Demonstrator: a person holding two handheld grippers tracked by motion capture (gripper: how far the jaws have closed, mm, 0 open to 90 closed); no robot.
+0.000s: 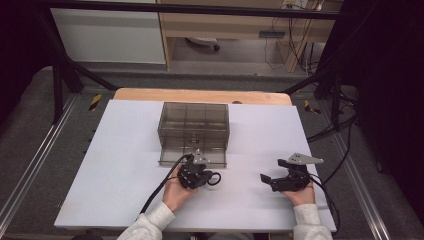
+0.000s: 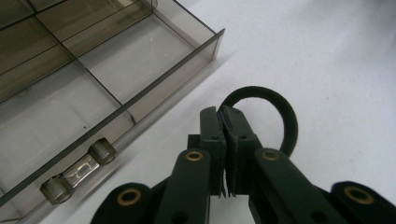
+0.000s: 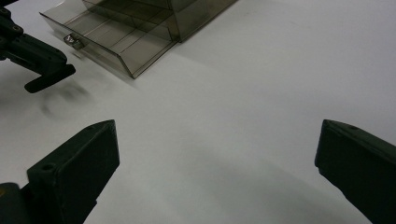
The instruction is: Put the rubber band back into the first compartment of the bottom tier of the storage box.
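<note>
A black elastic band (image 2: 259, 91) is pinched between the jaws of my left gripper (image 2: 223, 116), and its loop sticks out past the tips just over the white table. In the high view the left gripper (image 1: 206, 176) sits right in front of the pulled-out bottom drawer (image 1: 192, 157) of a smoky clear drawer box (image 1: 194, 122), with the band (image 1: 216, 178) on its right side. The drawer's compartments (image 2: 56, 116) look bare, and its clear handle (image 2: 77, 170) lies close by. My right gripper (image 1: 273, 170) rests to the right, jaws wide open with nothing between them (image 3: 217, 154).
A white sheet (image 1: 125, 165) covers the table, with a strip of wood (image 1: 200, 95) showing at the far edge. Black cables (image 1: 160, 187) trail from both grippers toward the near edge. Black frame bars (image 1: 60, 70) and floor rails flank the table.
</note>
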